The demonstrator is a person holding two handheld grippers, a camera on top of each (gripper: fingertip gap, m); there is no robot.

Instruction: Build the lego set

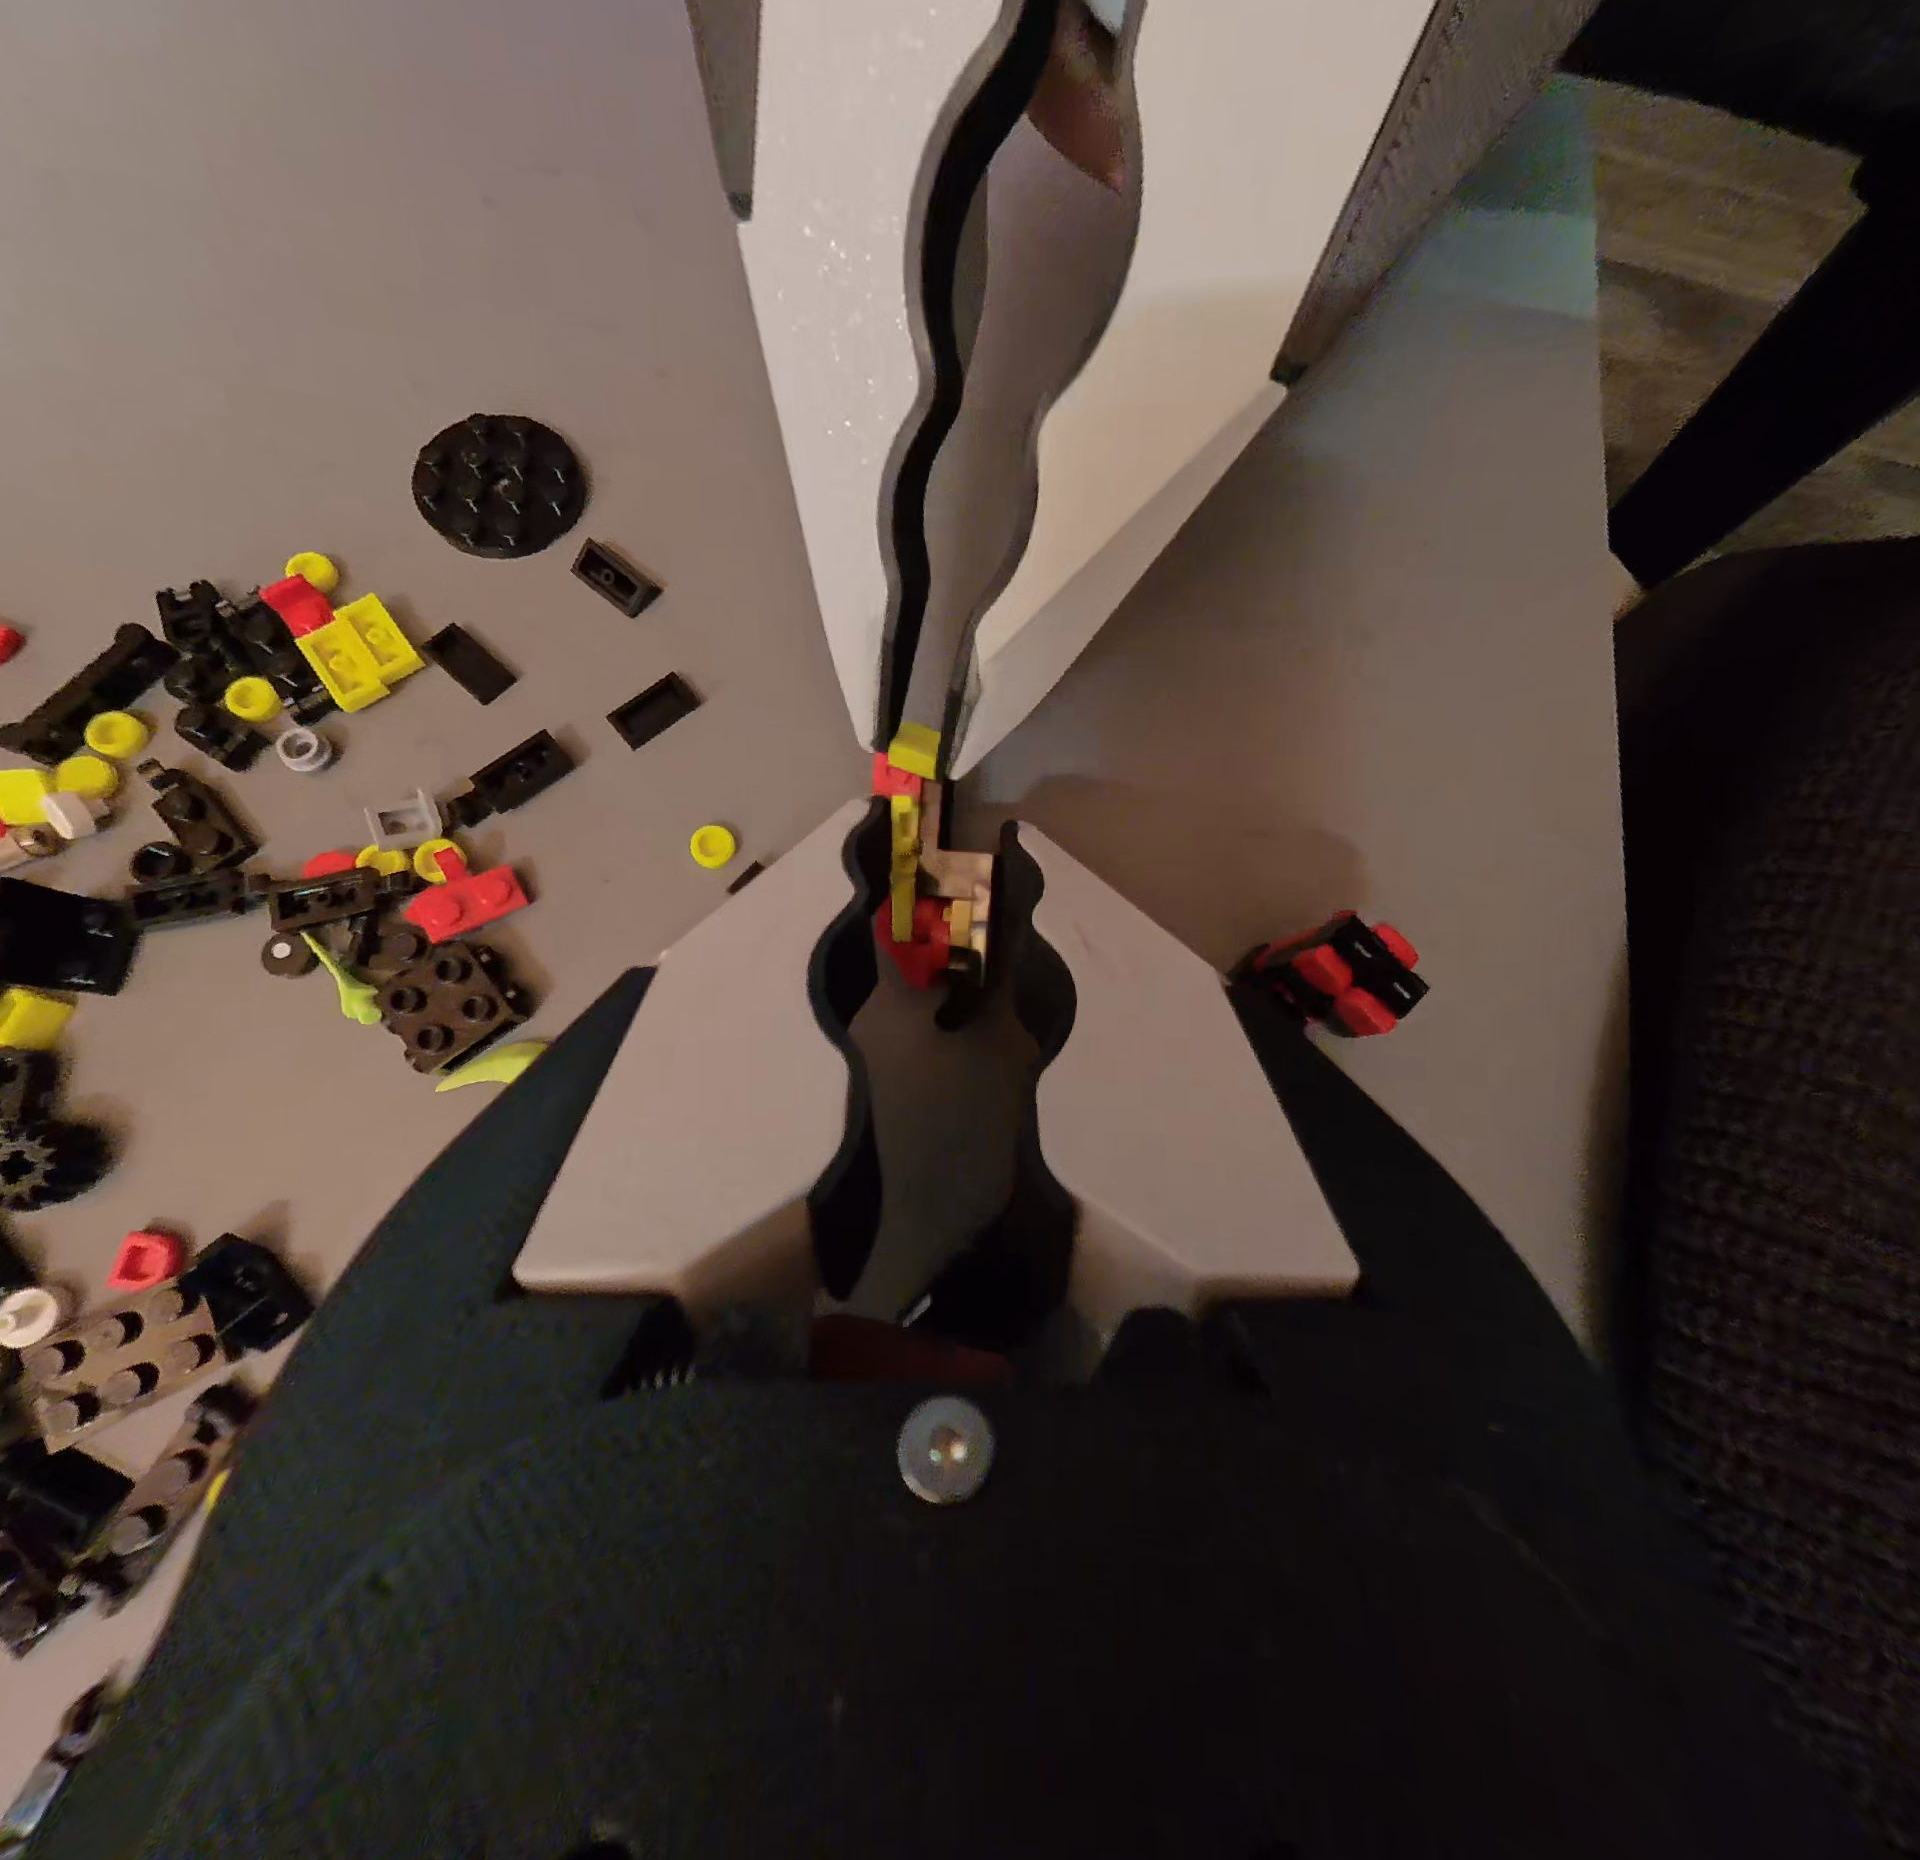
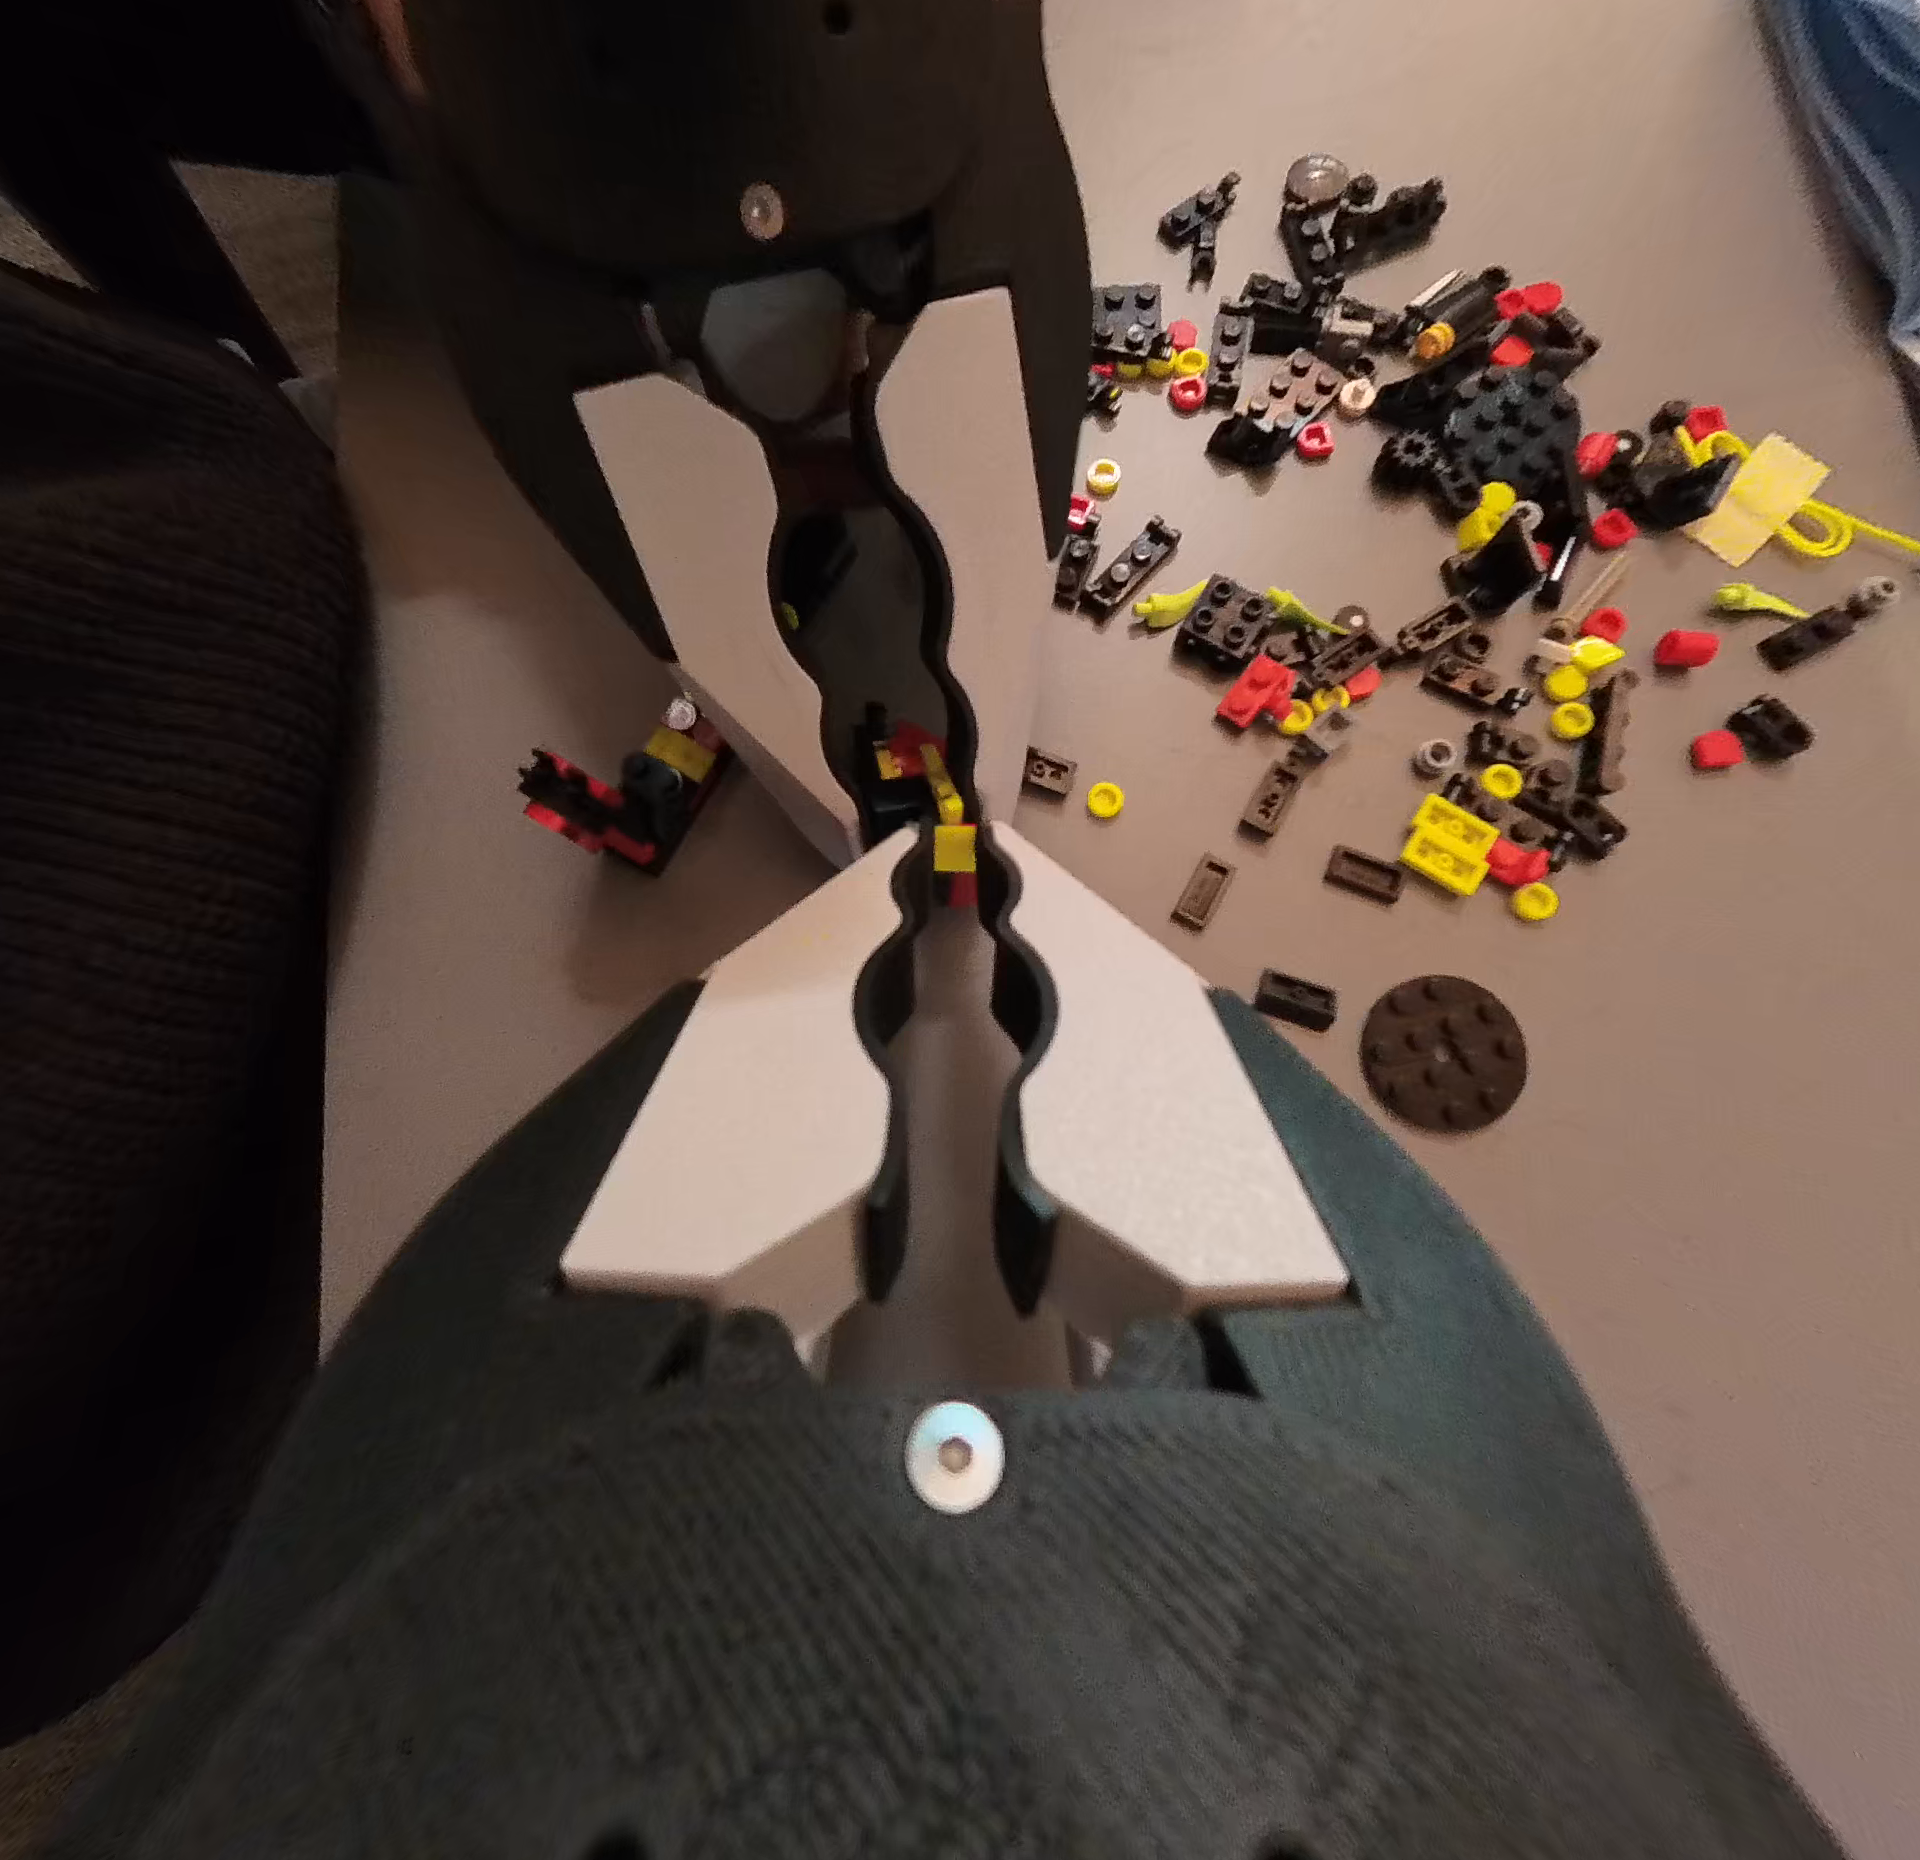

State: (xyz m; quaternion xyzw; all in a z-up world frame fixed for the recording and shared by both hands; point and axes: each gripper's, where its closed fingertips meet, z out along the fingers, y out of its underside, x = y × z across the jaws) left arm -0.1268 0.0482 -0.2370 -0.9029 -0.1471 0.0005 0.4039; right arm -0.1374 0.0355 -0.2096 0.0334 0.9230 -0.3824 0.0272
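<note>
My left gripper [image 1: 930, 849] is shut on a small red, yellow and black lego assembly [image 1: 920, 911]. My right gripper [image 2: 951, 846] is shut on a small yellow and red piece [image 2: 954, 856]. The two grippers meet tip to tip above the table, and the piece touches the end of the assembly. In the left wrist view the right gripper [image 1: 920, 740] comes down from the top with the piece [image 1: 914, 752]. In the right wrist view the left gripper [image 2: 914, 813] comes from the top with the assembly [image 2: 902, 771]. The joint itself is partly hidden by the fingers.
A second red and black sub-assembly [image 1: 1335, 974] [image 2: 623, 792] lies by the table edge. A pile of loose black, yellow and red pieces [image 1: 270, 854] [image 2: 1455, 584] spreads on the grey table [image 1: 312, 252]. A round black plate [image 1: 499, 485] [image 2: 1442, 1054] lies apart. Dark fabric [image 1: 1766, 1083] lies beyond the edge.
</note>
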